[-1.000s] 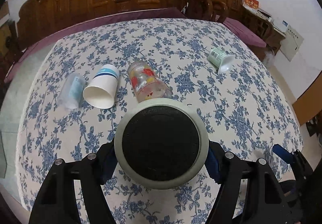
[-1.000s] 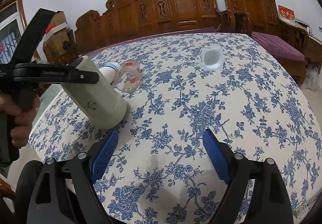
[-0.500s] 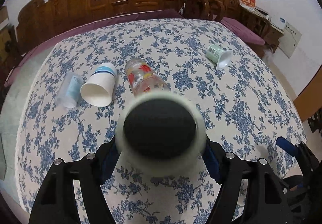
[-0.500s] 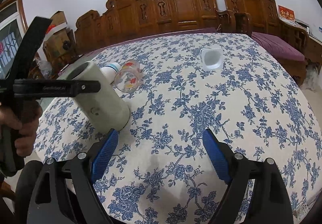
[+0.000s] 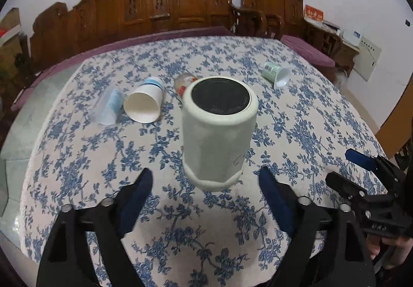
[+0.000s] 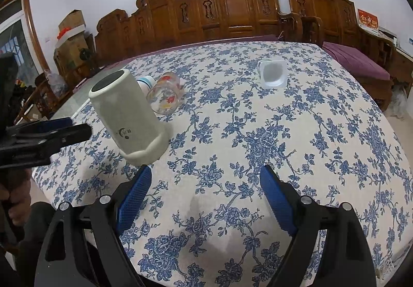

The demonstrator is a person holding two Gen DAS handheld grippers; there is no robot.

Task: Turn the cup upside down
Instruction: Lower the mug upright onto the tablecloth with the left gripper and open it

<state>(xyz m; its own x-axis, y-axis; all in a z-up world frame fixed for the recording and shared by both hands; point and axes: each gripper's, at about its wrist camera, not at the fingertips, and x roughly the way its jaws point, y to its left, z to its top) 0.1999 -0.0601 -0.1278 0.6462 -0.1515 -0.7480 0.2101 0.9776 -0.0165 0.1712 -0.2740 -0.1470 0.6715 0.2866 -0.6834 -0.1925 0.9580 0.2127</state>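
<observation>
A pale grey-green cup (image 5: 219, 132) with a dark round end facing up stands on the flowered tablecloth (image 5: 309, 132). In the right wrist view the cup (image 6: 129, 116) stands at the left, wider rim down on the cloth. My left gripper (image 5: 205, 193) is open and empty, just behind the cup, fingers apart from it. My right gripper (image 6: 205, 194) is open and empty over the cloth, to the right of the cup.
A white paper cup (image 5: 143, 104), a clear plastic cup (image 5: 108, 106), a printed glass (image 6: 165, 93) and a small green-and-white cup (image 5: 276, 74) lie on their sides farther back. Carved wooden chairs (image 5: 185, 3) stand behind the table.
The left gripper held the cup tilted with its dark end toward the camera; it set the cup down standing, opened and drew back. The right gripper has not moved.
</observation>
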